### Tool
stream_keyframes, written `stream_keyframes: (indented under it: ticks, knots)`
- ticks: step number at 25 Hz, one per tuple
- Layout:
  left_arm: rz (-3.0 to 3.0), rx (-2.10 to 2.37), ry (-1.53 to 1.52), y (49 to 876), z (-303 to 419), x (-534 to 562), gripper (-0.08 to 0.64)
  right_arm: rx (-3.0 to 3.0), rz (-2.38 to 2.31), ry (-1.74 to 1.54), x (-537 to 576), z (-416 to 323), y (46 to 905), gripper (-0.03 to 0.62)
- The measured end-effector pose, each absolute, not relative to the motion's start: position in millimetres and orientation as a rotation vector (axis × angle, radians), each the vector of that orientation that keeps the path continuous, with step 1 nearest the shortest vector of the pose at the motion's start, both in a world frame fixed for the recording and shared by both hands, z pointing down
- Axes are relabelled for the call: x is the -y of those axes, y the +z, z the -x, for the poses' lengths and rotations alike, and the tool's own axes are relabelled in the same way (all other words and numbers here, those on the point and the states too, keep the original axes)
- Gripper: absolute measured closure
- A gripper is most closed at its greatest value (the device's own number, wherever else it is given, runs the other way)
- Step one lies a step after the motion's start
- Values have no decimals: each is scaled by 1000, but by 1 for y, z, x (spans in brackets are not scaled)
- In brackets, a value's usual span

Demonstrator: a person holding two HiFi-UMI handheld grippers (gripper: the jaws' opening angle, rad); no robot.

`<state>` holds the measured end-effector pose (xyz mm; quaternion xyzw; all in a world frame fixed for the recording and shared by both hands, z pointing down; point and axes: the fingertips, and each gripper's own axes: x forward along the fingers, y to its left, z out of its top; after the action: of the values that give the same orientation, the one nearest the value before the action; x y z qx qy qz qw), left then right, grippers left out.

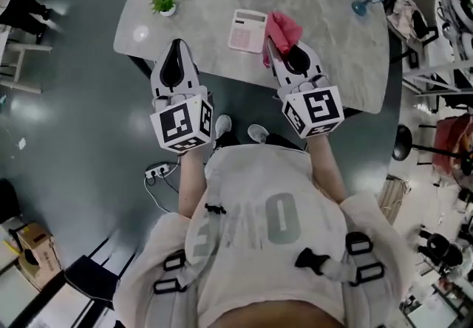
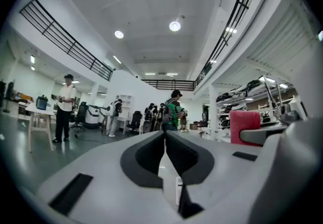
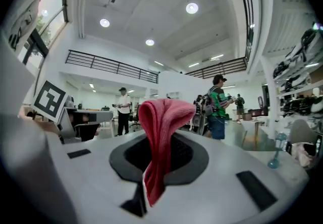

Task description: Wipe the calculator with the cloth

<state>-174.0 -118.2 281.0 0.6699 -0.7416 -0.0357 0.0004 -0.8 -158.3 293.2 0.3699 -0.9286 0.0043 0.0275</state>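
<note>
**Red cloth pinched in the right gripper, calculator lying untouched on the table**

The right gripper (image 1: 284, 47) has its jaws clamped on a red cloth (image 3: 160, 127). The fabric is bunched between the pads, bulges out over the jaw tips and hangs down in a fold on the near side. The left gripper (image 2: 165, 133) has its jaws pressed together with nothing between them. Both are held level in front of the person, side by side and well apart, reaching over the near edge of the grey stone-look table (image 1: 325, 1).

The calculator (image 1: 248, 29), pale pink with a light display strip, lies flat a little in from the near edge, about midway along it. From the head view, the cloth sits right against its right side; I can't tell whether it touches the calculator or hangs above it.

A small potted plant (image 1: 163, 3) stands towards the far left corner, and a small blue object (image 1: 367, 1) sits at the right edge. Other people stand about the hall beyond.
</note>
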Motion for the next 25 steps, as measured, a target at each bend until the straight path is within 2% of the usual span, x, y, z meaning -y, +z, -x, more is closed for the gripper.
stream_keyframes:
  ticks: [8,14,25]
  knots:
    - [-2333,2111,-90,268,147,155,534,2730,-1494,69,163,-42,296,548]
    - [-2430,2005,-82,268,159,164,534,2621,-1712,113,159,-47,312,548]
    - [-2514,1891,-42,275,149,184,532,2499,-1845,175,155,-62,325,548]
